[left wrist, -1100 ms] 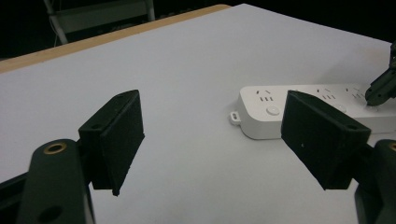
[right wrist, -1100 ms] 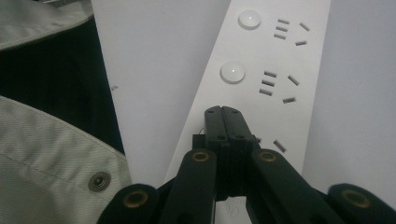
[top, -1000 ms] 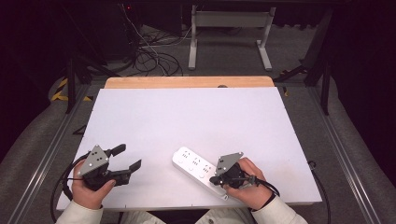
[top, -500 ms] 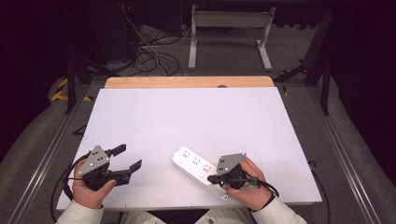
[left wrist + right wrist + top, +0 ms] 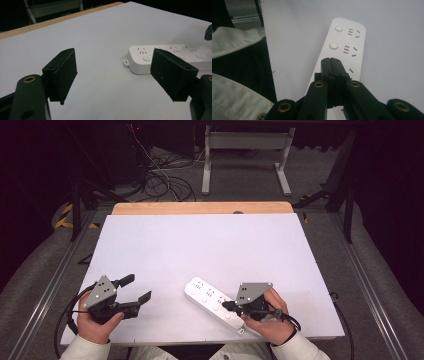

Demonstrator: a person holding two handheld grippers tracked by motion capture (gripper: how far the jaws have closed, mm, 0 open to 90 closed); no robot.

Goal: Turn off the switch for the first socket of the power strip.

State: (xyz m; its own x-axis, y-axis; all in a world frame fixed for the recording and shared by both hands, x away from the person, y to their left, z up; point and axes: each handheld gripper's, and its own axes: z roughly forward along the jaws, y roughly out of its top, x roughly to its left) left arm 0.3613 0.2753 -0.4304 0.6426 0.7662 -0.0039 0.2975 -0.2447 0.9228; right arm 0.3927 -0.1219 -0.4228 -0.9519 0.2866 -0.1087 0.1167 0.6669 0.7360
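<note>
White table [image 5: 200, 250] with a wooden strip along its far edge; dark floor beyond, with cables and a metal stand. Power strip [image 5: 214, 305], white, lies flat near the front edge, right of centre, set diagonally, far end pointing toward table centre. Right gripper view: round buttons and socket slots run along the strip's top face. Right gripper [image 5: 226, 306] sits over the near part of the strip, held in the person's right hand [image 5: 272, 317]; jaws fully together, nothing between them, tips just above or on the strip's top face, contact cannot be told. Left gripper [image 5: 137, 289] is near the front left corner, well apart from the strip, in the left hand [image 5: 95, 322]; jaws spread wide, empty, over bare table. Left gripper view: strip lies beyond the right-hand jaw, untouched.
</note>
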